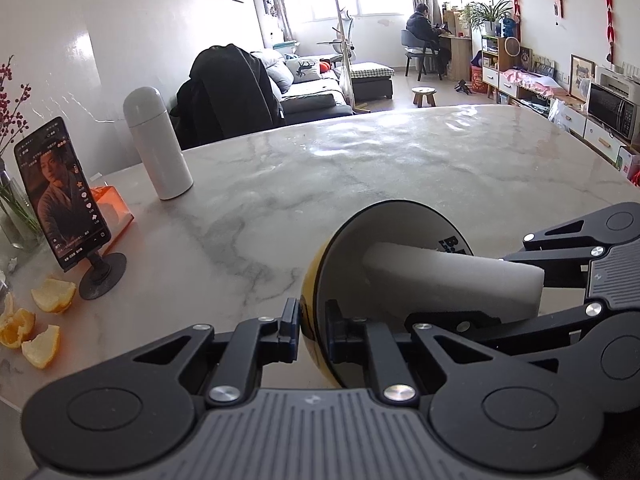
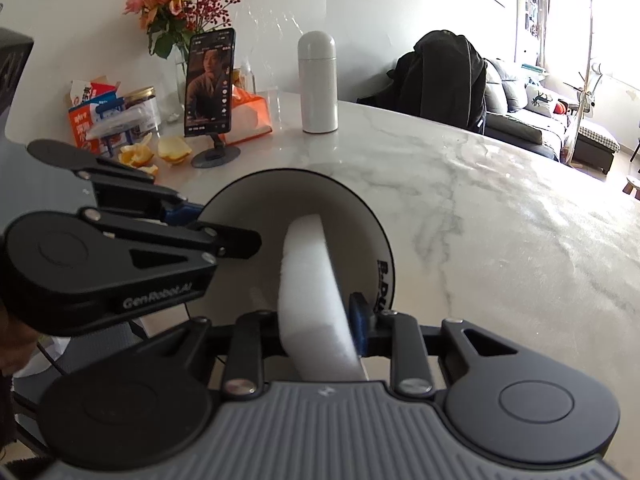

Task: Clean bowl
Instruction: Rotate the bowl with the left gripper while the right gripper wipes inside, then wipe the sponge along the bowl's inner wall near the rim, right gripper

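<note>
A bowl, yellow outside and white inside with black lettering, is held tilted on its side just above the marble table. My left gripper is shut on its rim, one finger inside and one outside. A white sponge block reaches into the bowl, pressed against the inner wall. My right gripper comes in from the right, shut on the sponge's rear end. In the right wrist view, the right gripper clamps the sponge, which points into the bowl; the left gripper holds the rim at the left.
A white flask stands at the back left. A phone on a stand, an orange tissue box and orange peels lie at the left. Flowers and snack packs crowd that corner. A coat-draped chair stands behind.
</note>
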